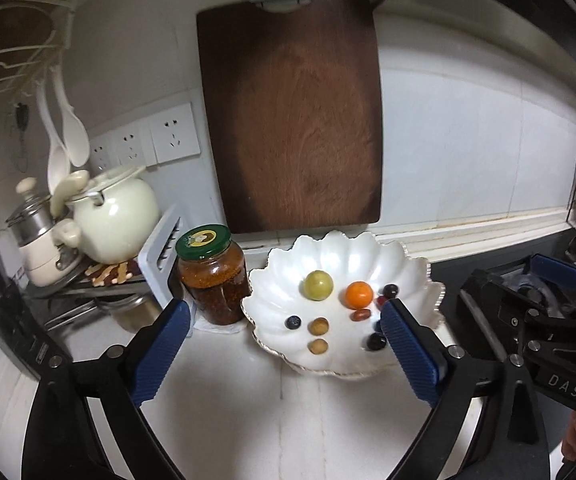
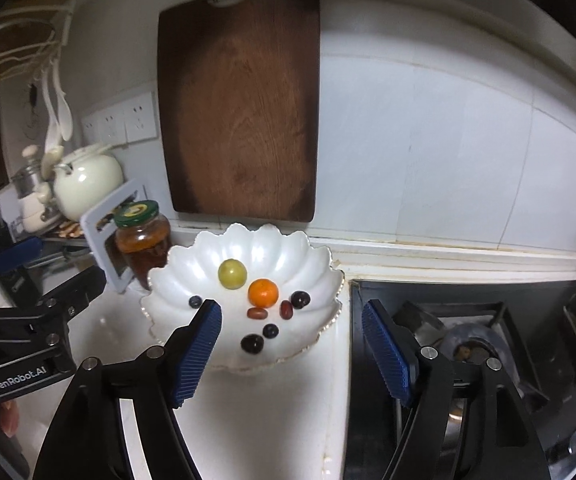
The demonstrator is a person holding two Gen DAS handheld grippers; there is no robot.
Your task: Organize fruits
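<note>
On the white counter [image 1: 280, 412], a scalloped white bowl [image 1: 352, 252] sits just below the upright wooden cutting board [image 1: 292, 112] against the tiled wall. Inside the bowl: a green round fruit [image 1: 318, 285] toward the back, an orange [image 1: 359, 294] just right of it, two reddish oval fruits [image 2: 257, 313] near the orange, several dark berries [image 2: 252, 343], and two small tan fruits [image 1: 319, 325] toward the bowl's front left. No fruit visible outside the bowl.

Left of the bowl, nearly touching its rim, stands a green-lidded jar [image 1: 212, 276] of brownish preserve; farther left, a cream pot [image 1: 114, 220]. Right of the bowl, a black gas stove [image 2: 480, 332].

Left gripper [image 1: 284, 326]: jaws spread wide, nothing between the blue pads, raised in front of the bowl. Right gripper [image 2: 292, 322]: jaws apart, empty too, straddling the bowl's right edge in its own view.
</note>
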